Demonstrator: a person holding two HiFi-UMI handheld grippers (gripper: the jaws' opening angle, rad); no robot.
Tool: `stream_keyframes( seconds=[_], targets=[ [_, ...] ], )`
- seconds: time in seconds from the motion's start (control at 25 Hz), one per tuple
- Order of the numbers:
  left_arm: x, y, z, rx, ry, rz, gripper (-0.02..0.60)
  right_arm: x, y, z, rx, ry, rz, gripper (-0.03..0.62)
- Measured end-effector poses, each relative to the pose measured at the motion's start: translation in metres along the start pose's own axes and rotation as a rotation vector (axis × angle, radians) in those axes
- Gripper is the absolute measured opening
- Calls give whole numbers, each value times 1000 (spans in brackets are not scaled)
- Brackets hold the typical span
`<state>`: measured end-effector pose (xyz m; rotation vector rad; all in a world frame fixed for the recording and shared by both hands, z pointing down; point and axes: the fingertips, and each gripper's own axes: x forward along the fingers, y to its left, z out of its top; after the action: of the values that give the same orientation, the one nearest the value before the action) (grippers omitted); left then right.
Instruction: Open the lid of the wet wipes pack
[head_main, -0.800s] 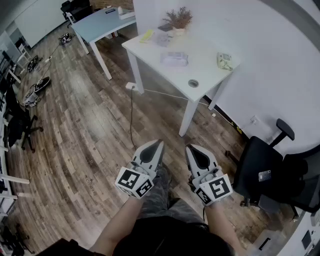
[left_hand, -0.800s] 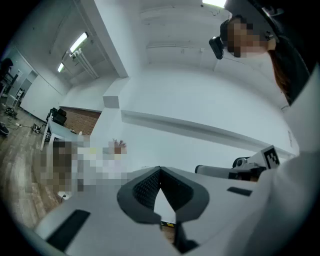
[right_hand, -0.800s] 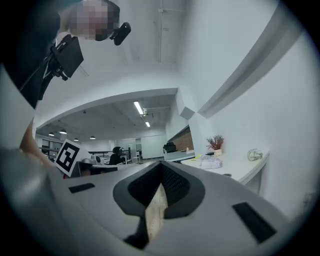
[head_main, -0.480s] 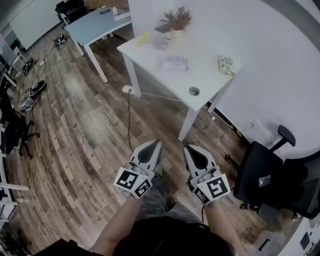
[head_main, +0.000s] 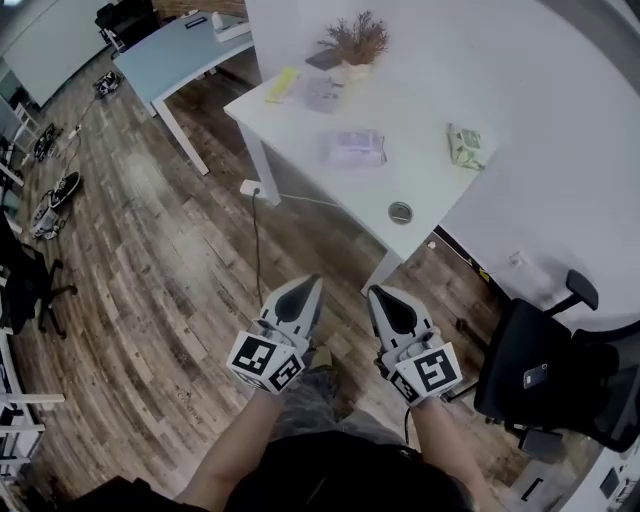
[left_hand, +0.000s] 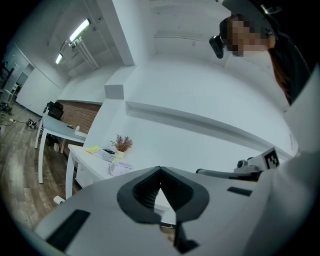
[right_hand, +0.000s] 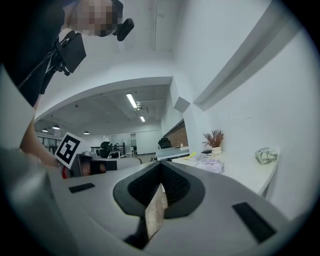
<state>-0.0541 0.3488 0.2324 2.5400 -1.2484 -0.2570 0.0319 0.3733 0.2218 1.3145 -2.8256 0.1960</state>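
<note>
A pale, see-through wet wipes pack (head_main: 352, 148) lies flat in the middle of the white table (head_main: 420, 180); it also shows as the small pack (left_hand: 120, 168) in the left gripper view and as the pack (right_hand: 211, 165) in the right gripper view. Both grippers hang well short of the table, over the wooden floor in front of me. My left gripper (head_main: 312, 283) is shut and holds nothing. The right gripper (head_main: 376, 295) is shut too, with nothing in it. They point level at the table, side by side.
A crumpled greenish packet (head_main: 470, 145) lies at the table's right, with a round cable hole (head_main: 400, 212) nearer me. A dried plant (head_main: 358, 42) and papers (head_main: 283, 84) sit at the far end. A black office chair (head_main: 540, 370) stands right; a cable (head_main: 258, 250) crosses the floor.
The table and the pack have slid down and grown larger in the head view, so I have come nearer to it. Both grippers stay shut, side by side.
</note>
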Motion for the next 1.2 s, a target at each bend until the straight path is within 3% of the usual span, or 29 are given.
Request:
stream_keyframes(
  seconds=[0.32,0.68,1.2],
  targets=[
    [39,53,6,-5,19,-23,11,52,-29,-6,1,7,-47,18],
    [62,81,7,-24,28,-36,11,76,-47,-13,-18,29,-69,18],
    [116,120,5,-32,33,-4,11,131,-103,-21,-60,80,-24,18]
  ],
)
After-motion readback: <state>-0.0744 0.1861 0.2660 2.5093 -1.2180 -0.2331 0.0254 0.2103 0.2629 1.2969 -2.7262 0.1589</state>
